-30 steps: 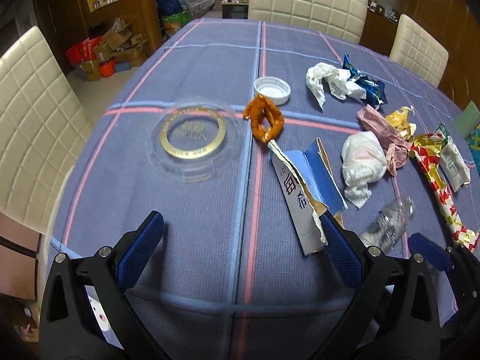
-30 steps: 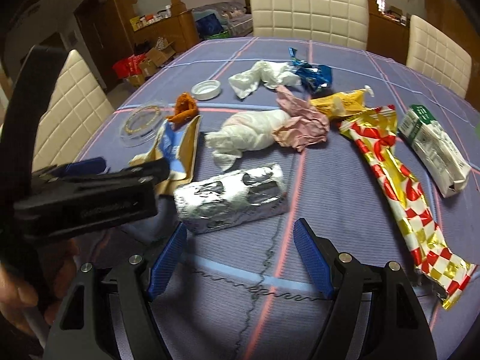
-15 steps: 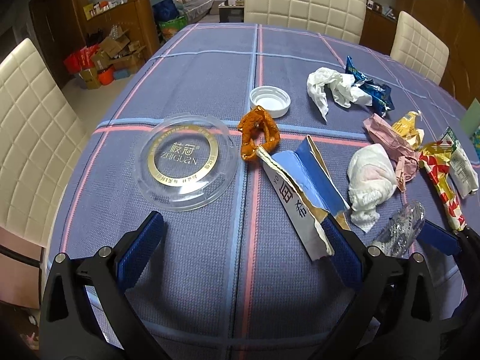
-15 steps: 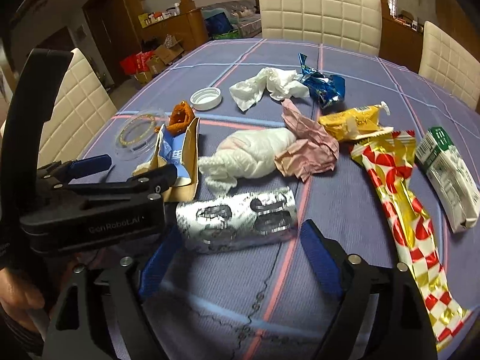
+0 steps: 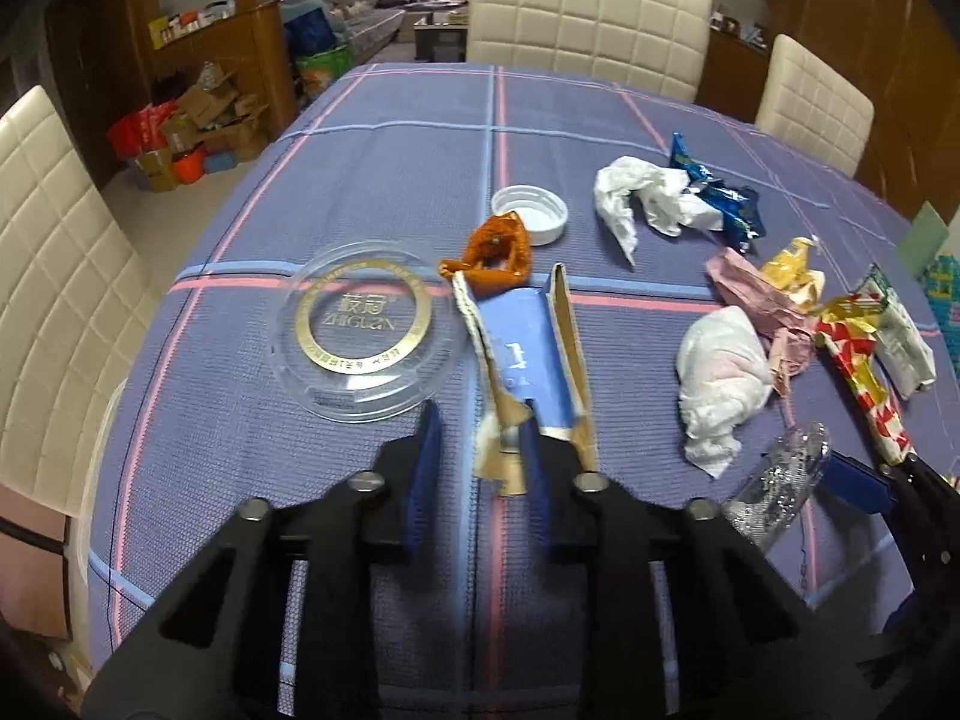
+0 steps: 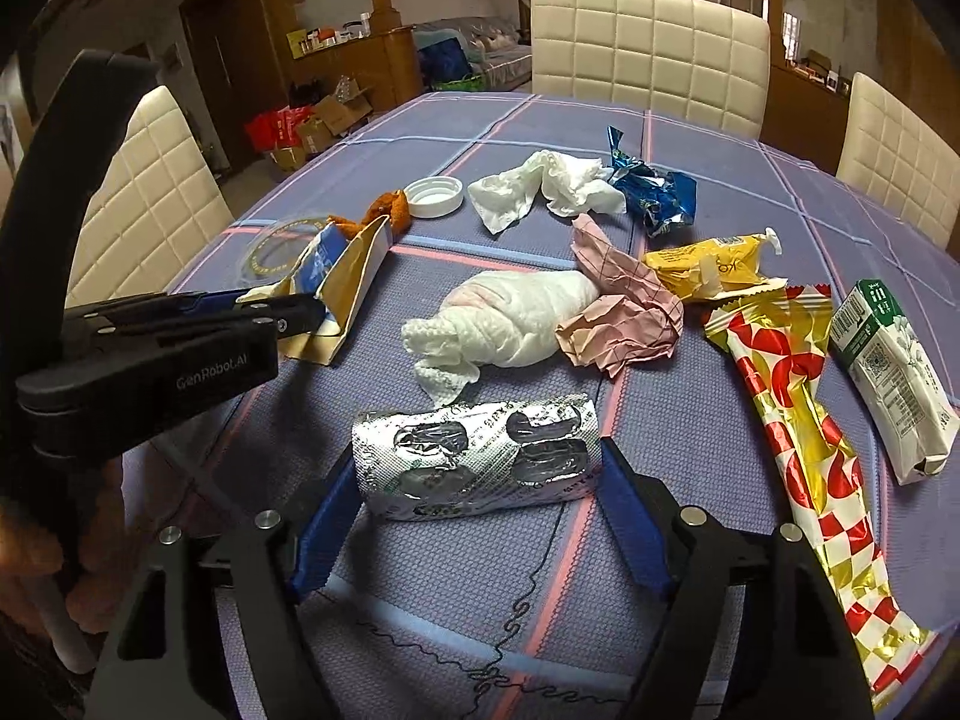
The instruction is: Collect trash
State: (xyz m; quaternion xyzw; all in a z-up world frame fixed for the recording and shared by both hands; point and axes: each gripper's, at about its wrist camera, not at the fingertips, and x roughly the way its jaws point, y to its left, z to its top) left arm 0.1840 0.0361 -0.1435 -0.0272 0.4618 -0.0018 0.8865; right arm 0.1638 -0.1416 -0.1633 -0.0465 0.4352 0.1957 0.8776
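now the left claw (image 5: pixel 480 450) is seen narrowed over the near end of a torn blue and brown carton (image 5: pixel 531 360), its blue pads (image 5: pixel 420 468) drawn close with the carton's ragged edge caught between them; whether the edge is firmly pinched cannot be told. just left of this claw a clear round lid (image 5: pixel 363 330) with a gold ring is laid flat on the blue checked tablecloth (image 5: pixel 372 168). beyond the carton's far end an orange wrapper (image 5: pixel 498 252) and a white cap (image 5: pixel 530 221) are found.

the right claw (image 6: pixel 477 507) is held spread wide, and a silver pill sheet (image 6: pixel 477 459) is lodged between its blue fingers (image 6: pixel 630 510), lying on the cloth. ahead of it a white tissue wad (image 6: pixel 510 324) and a crumpled pink paper (image 6: pixel 618 312) are touching. to its right a long red and gold wrapper (image 6: pixel 804 450) and a green and white carton (image 6: pixel 894 372) are stretched side by side. to its left the left claw is seen on the torn carton.
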